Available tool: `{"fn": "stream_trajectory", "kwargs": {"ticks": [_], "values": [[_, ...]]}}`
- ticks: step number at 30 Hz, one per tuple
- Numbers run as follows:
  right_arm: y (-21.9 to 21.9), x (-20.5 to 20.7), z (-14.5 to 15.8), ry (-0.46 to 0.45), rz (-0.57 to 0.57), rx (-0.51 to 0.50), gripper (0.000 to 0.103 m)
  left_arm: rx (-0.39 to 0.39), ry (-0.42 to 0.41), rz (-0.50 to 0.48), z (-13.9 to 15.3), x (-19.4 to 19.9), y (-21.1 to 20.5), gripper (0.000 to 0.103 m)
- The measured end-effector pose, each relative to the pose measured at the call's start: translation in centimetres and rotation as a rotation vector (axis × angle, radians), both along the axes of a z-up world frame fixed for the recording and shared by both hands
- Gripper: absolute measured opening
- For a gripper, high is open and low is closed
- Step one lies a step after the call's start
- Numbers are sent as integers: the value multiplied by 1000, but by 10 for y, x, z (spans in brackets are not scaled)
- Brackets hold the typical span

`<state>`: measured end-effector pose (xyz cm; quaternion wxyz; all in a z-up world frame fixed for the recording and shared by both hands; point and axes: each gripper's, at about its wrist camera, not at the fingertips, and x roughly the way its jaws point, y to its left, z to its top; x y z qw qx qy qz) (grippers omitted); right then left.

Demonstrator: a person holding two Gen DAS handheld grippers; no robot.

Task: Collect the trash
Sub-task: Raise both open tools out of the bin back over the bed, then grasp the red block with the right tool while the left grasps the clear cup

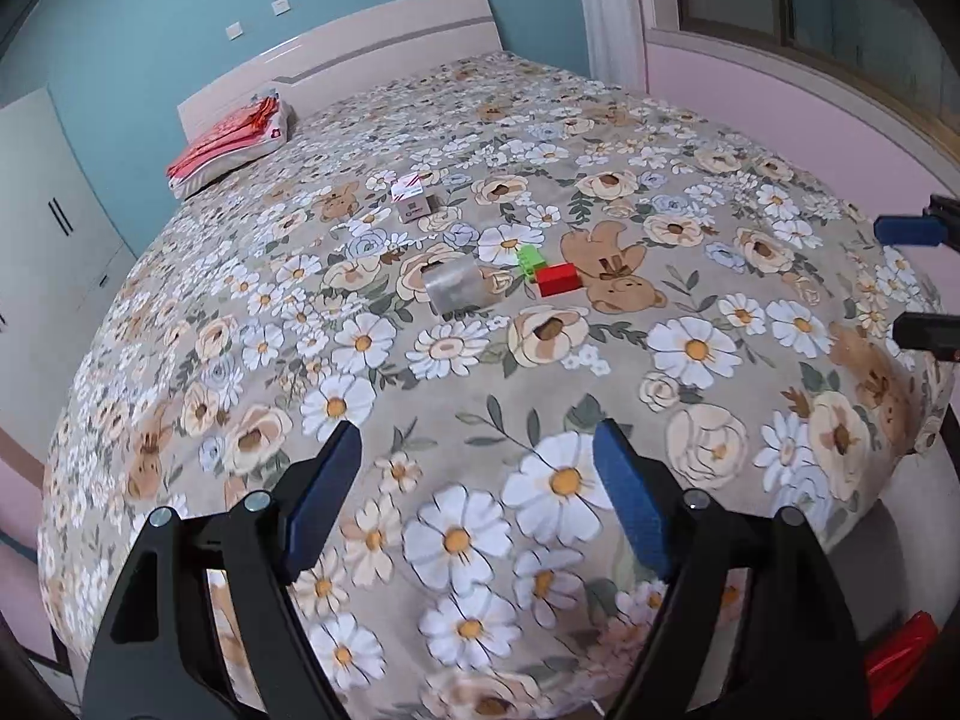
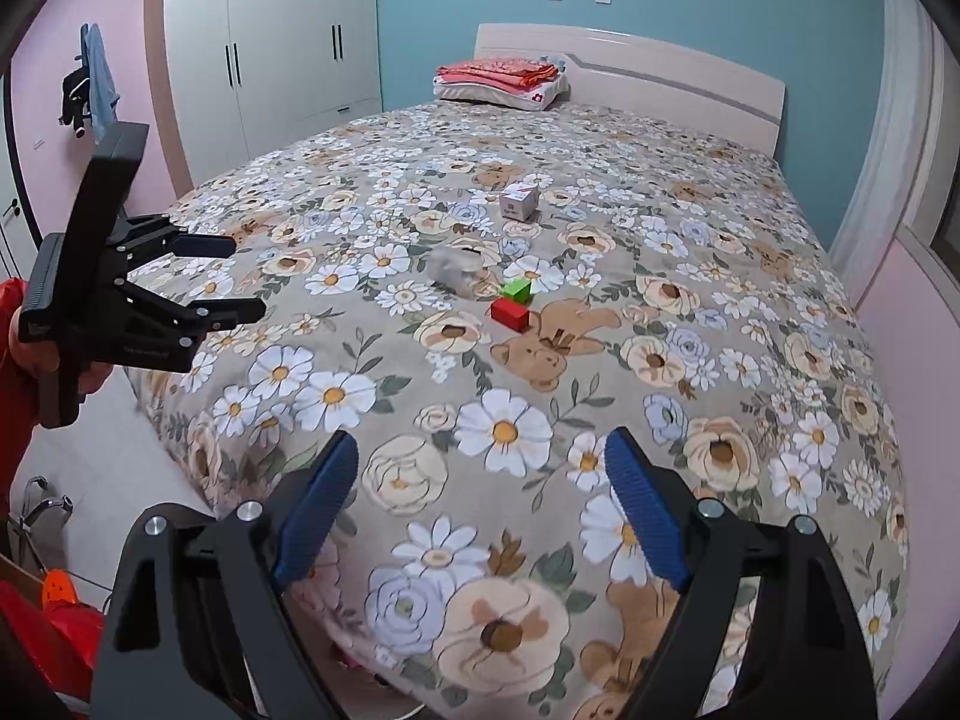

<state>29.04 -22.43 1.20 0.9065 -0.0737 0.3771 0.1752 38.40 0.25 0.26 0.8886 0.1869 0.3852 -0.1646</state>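
Note:
On the flowered bed cover (image 1: 690, 420) lie a small white box (image 1: 411, 198), a clear crumpled plastic piece (image 1: 455, 288), a green block (image 1: 530, 259) and a red block (image 1: 558, 279). The same things show in the right wrist view: the white box (image 2: 519, 200), the clear plastic (image 2: 456, 267), the green block (image 2: 518, 290) and the red block (image 2: 510, 313). My left gripper (image 1: 477, 450) is open and empty over the foot of the bed, well short of them. My right gripper (image 2: 480, 450) is open and empty too. The left gripper also shows in the right wrist view (image 2: 243, 276).
A folded red blanket on a pillow (image 2: 501, 81) lies by the headboard (image 2: 660, 69). A white wardrobe (image 2: 270, 54) stands left of the bed. A pink wall and window sill (image 1: 810, 96) run along the right side. Something red (image 1: 900, 654) is low near the bed's corner.

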Motion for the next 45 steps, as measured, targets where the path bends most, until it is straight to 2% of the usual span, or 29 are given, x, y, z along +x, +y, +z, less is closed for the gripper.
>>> {"fn": "stream_trajectory", "kwargs": {"ticks": [8,17,20,26,30,38,45], "values": [[9,39,-4,12,43,-9,86,8,36,-27,-9,48,-2,78],[21,98,-32,78,110,-1,86,-5,96,-65,-39,122,0,78],[26,121,-48,110,135,-3,86,5,102,-124,-50,141,-3,78],[32,167,-79,184,226,14,86,81,88,-289,-75,179,-19,78],[31,199,-100,234,269,18,86,106,78,-365,-84,200,-24,78],[32,246,-129,283,321,38,86,79,123,-445,-106,242,-31,78],[51,272,-146,314,377,18,85,70,178,-474,-133,260,-42,78]]}}
